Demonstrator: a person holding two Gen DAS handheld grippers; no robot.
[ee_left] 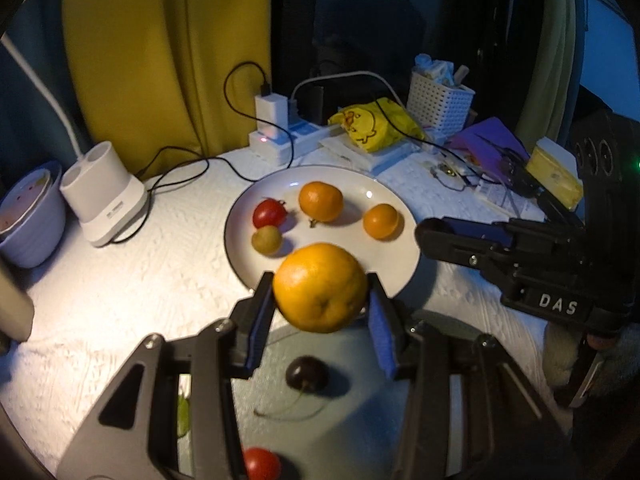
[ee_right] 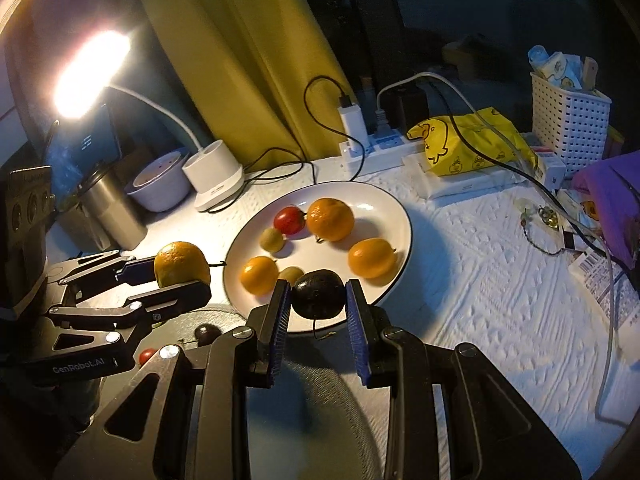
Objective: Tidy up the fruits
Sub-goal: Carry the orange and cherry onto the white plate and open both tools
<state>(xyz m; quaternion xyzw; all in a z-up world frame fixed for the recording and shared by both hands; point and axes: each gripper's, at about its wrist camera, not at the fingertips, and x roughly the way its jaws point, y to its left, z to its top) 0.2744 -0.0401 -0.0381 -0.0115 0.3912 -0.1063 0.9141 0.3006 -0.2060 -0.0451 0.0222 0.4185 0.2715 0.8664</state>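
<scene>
Gripping orange (ee_left: 320, 286) btwn L tongs (ee_left: 320, 312), above white plate (ee_left: 400, 276) edge.

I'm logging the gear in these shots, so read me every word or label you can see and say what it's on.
"DAS": white letters on the right tongs' black body.
"GenRobot.AI": white letters on the left tongs' black body.
Too small or blurred to read: print on the yellow duck bag, the lamp base label, the barcode label, and the packets in the white basket.
</scene>
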